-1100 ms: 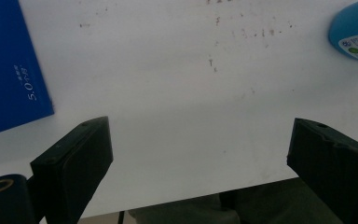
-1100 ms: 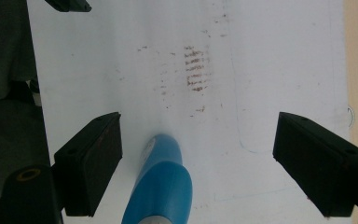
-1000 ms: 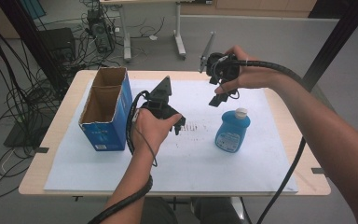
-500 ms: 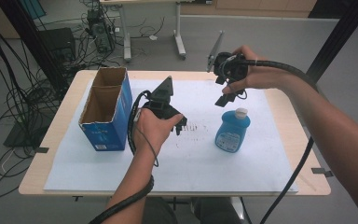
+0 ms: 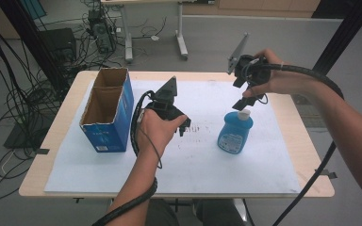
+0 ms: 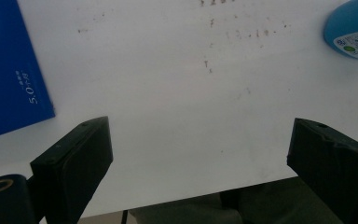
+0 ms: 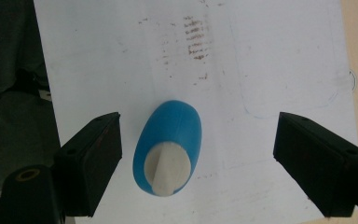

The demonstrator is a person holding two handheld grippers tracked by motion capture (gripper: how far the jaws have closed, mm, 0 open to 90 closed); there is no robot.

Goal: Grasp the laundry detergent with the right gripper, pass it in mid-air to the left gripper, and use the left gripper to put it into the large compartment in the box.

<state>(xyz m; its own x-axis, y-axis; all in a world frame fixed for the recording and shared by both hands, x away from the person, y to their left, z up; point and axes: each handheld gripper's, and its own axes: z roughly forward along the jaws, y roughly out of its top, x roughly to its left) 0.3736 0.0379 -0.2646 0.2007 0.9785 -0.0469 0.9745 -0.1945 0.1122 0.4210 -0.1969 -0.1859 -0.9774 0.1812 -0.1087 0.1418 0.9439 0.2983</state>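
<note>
Blue bottle point(image 5: 235, 134) standing upright on the white sheet point(image 5: 188, 165), seen from straight above in the right gripper view as a smooth oval plastic body point(image 7: 168, 142) topped by a cream flip cap point(image 7: 167, 174); what it holds cannot be told. It lies between the two black jaws of the right gripper point(image 7: 198, 163), nearer the left-hand jaw, with clear sheet on either side and neither pad touching it. These jaws stand wide and hold nothing. In the high view the right gripper point(image 5: 242, 101) hangs just above the cap, jaws pointing down.

Open-topped blue cardboard box point(image 5: 107, 113), tall and rectangular, with a brown inner wall; its interior shows no contents. In the left gripper view a flat printed face of the box point(image 6: 9, 70) lies beyond and outside the left-hand jaw, and the rounded edge of the bottle, with its label point(image 6: 354, 28), sits beyond the right-hand jaw.

The left gripper point(image 6: 198, 158) has its jaws wide apart over bare sheet, gripping nothing. The sheet is matt white, marked with faint brown smudges ahead of both pairs of jaws
</note>
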